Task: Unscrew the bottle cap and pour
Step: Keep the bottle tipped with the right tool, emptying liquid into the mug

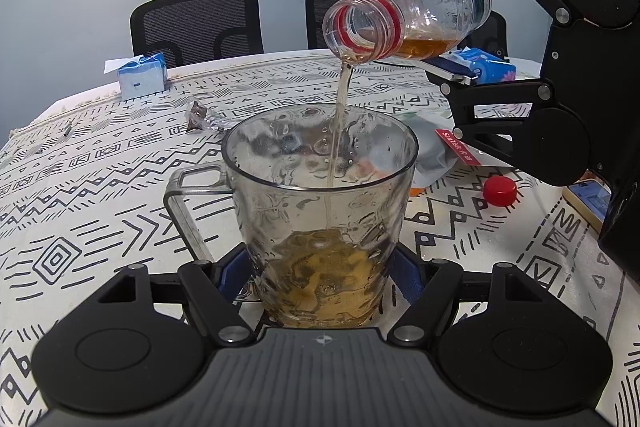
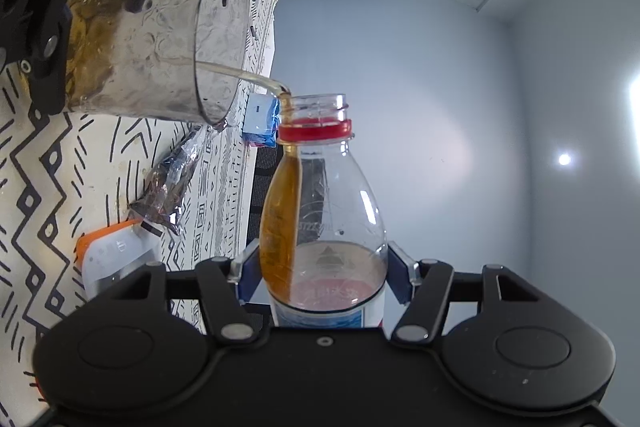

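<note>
My left gripper [image 1: 320, 267] is shut on a clear glass mug [image 1: 320, 195] that stands on the patterned tablecloth, handle to the left, with amber liquid in its bottom. My right gripper [image 2: 322, 275] is shut on a clear plastic bottle [image 2: 324, 211] with a red neck ring and no cap. The bottle [image 1: 416, 15] is tipped on its side above the mug, and a thin amber stream [image 1: 340, 123] falls from its mouth into the mug. The mug also shows in the right wrist view [image 2: 152, 35]. The red cap [image 1: 499, 190] lies on the cloth right of the mug.
A blue tissue box [image 1: 142, 77] stands at the far left edge. A crumpled wrapper [image 1: 200, 117] lies behind the mug. A grey pouch with a red tag [image 1: 436, 151], a blue tissue pack [image 1: 486, 65] and a phone [image 1: 590, 199] lie on the right. Black chairs [image 1: 196, 23] stand beyond the table.
</note>
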The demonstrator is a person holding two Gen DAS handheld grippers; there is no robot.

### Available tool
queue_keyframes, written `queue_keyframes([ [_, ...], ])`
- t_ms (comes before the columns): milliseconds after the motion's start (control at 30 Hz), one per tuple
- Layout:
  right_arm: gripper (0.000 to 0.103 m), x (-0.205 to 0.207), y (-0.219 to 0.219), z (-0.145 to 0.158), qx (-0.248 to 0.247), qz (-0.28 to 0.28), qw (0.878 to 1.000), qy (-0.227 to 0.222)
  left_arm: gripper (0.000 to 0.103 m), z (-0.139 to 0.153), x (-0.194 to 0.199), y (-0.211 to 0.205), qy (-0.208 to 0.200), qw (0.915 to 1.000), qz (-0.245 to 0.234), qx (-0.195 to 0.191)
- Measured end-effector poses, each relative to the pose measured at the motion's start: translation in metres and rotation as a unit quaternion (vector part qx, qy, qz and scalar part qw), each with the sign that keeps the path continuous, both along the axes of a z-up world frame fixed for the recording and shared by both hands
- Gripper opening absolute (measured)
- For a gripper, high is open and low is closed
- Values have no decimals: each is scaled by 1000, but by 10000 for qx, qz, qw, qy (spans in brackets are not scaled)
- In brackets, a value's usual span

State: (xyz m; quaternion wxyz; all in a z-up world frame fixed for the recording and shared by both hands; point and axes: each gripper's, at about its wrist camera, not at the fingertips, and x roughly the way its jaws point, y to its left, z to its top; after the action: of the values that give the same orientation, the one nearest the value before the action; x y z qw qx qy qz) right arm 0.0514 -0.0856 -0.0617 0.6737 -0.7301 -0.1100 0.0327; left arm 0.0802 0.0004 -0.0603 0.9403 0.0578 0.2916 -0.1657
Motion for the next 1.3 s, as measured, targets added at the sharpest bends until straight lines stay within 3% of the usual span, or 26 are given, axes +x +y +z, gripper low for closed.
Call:
queue_keyframes([
  [1300, 65, -2, 2, 2, -125, 36, 9999, -32, 71, 1, -1, 0, -1, 10000, -27, 0],
])
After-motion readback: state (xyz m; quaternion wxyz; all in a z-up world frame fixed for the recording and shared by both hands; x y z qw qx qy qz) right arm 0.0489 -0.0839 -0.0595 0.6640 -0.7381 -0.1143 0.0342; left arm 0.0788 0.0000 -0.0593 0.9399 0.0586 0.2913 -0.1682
